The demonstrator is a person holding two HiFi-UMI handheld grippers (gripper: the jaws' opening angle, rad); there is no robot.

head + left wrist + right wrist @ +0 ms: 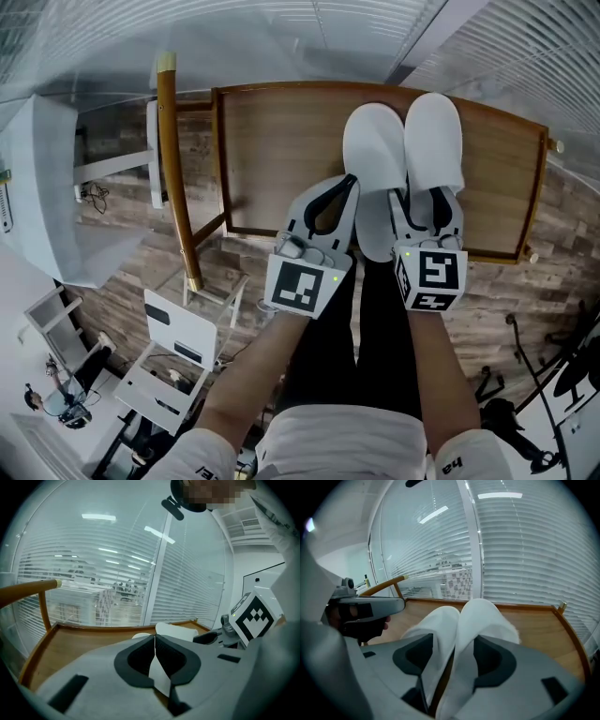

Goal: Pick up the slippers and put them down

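Observation:
Two white slippers lie side by side on the wooden table (272,159), the left slipper (375,155) and the right slipper (434,141), toes pointing away. My right gripper (427,204) stands open around their heel ends; in the right gripper view (452,656) both slippers (480,620) run between its wide-spread jaws. My left gripper (345,186) is shut beside the left slipper's edge; in its own view (154,644) the pads meet. A white sliver shows below them, and I cannot tell whether it is pinched. The slippers' tops (176,631) show beyond.
The table has a raised wooden rim (217,159) all round. A curved wooden chair rail (173,159) stands at its left, a white stool (178,347) lower left. Window blinds (525,550) lie behind the table. Black stands (525,412) sit on the floor at the right.

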